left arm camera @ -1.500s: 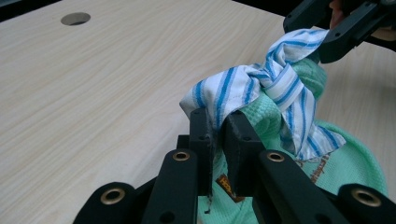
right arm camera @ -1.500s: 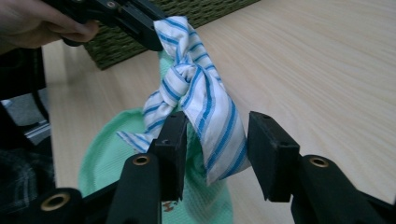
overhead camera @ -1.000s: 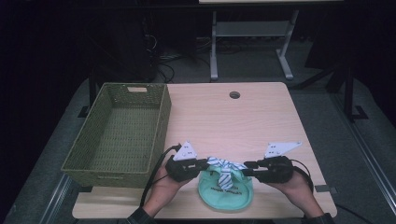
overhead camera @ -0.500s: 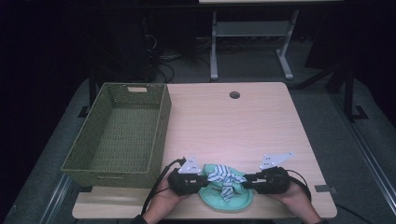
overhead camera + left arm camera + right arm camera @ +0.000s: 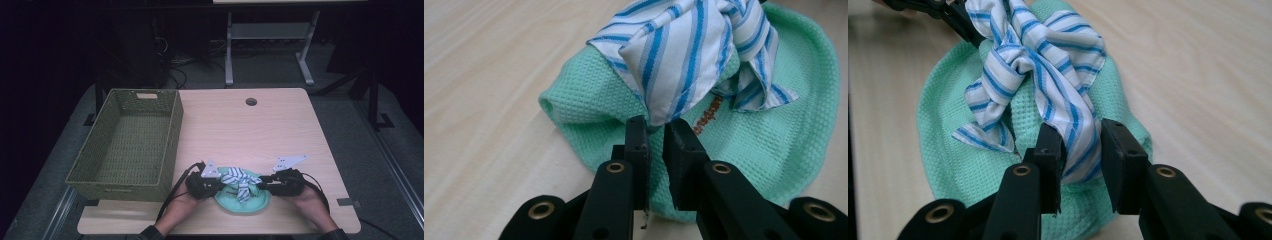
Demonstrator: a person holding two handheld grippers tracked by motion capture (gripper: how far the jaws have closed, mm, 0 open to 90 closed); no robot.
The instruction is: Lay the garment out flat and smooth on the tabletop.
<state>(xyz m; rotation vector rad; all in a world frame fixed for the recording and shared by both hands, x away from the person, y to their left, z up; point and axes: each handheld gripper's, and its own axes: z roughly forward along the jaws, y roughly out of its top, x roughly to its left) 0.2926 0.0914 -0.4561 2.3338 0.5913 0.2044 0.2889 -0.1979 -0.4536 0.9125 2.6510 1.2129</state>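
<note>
A white cloth with blue stripes lies bunched on a mint-green waffle cloth near the table's front edge. My left gripper points right, at the striped cloth's left end. In the left gripper view its jaws pinch a corner of the striped cloth above the green cloth. My right gripper points left at the other end. In the right gripper view a twisted strand of the striped cloth is clamped between that gripper's jaws, over the green cloth.
A large olive woven basket stands on the left part of the wooden table. A round cable hole sits near the far edge. Dark floor, cables and a white table frame lie beyond.
Both hands have sunk and drawn back toward the front edge. The striped cloth, earlier held up between the grippers, now rests on the green cloth, which lies flatter.
</note>
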